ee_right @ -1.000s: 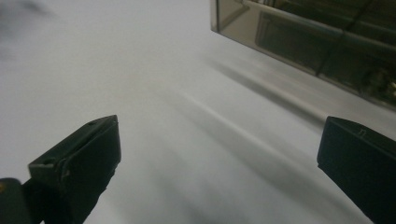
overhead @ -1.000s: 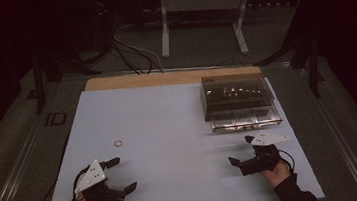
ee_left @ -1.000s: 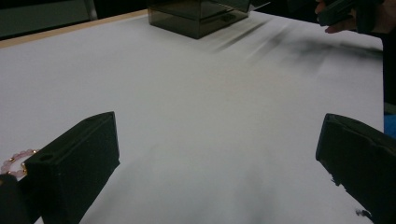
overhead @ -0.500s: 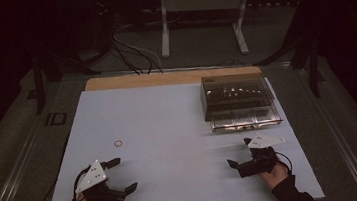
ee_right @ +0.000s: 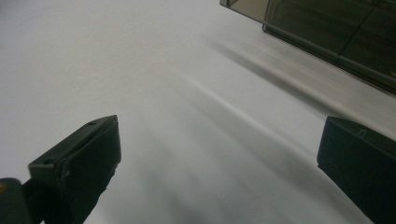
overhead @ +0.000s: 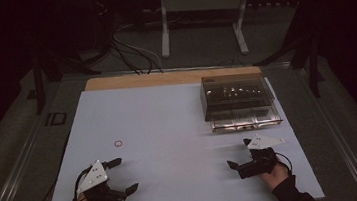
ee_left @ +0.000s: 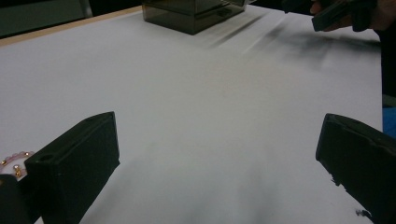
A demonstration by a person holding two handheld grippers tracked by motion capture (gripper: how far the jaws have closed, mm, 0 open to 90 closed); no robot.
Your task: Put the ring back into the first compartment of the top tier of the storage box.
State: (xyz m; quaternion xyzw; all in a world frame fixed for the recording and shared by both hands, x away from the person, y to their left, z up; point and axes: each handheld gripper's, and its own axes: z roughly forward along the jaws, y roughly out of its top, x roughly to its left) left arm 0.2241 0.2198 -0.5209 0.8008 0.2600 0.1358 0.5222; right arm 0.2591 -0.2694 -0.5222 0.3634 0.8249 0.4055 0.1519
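Since a second ago the right tongs point(overhead: 238, 153) are sitting a little lower and nearer the tabletop's point(overhead: 167, 111) front edge, while the left tongs point(overhead: 123, 175) are staying where they were. In the high view the left tongs are resting at about seven o'clock on the white tabletop, jaws spread wide with nothing between them. The small pinkish ring point(overhead: 118, 143) is lying flat at about ten o'clock from them, near but apart; in the left gripper view a beaded edge of it is peeking out just beside the left jaw. The right tongs are resting at about five o'clock, jaws likewise spread and gripping nothing. The smoky transparent box point(overhead: 236, 96) is standing at about two o'clock, with its clear lid point(overhead: 246, 122) lying flat, touching its near side.
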